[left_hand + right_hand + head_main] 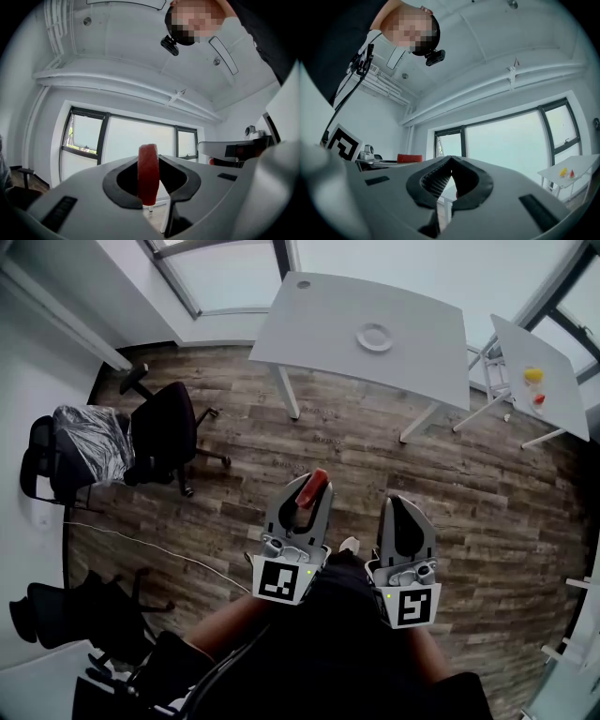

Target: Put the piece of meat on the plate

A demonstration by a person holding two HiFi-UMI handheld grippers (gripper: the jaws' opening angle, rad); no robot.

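A flat red piece of meat (312, 488) stands on edge between the jaws of my left gripper (302, 501), which is shut on it. In the left gripper view the meat (148, 174) fills the gap of the left gripper (150, 161), held level and pointing at the windows. My right gripper (403, 514) is beside it, its tips closed together with nothing between them; the right gripper view shows the right gripper (450, 161) the same way. A white plate (375, 337) lies on the grey table (319, 324) far ahead across the wooden floor.
A small white table (553, 390) at the right carries a yellow item (533, 374) and a red item (539, 399). Black office chairs (164, 427) stand at the left, one draped in plastic (89, 442). A thin cable (159, 547) runs over the floor.
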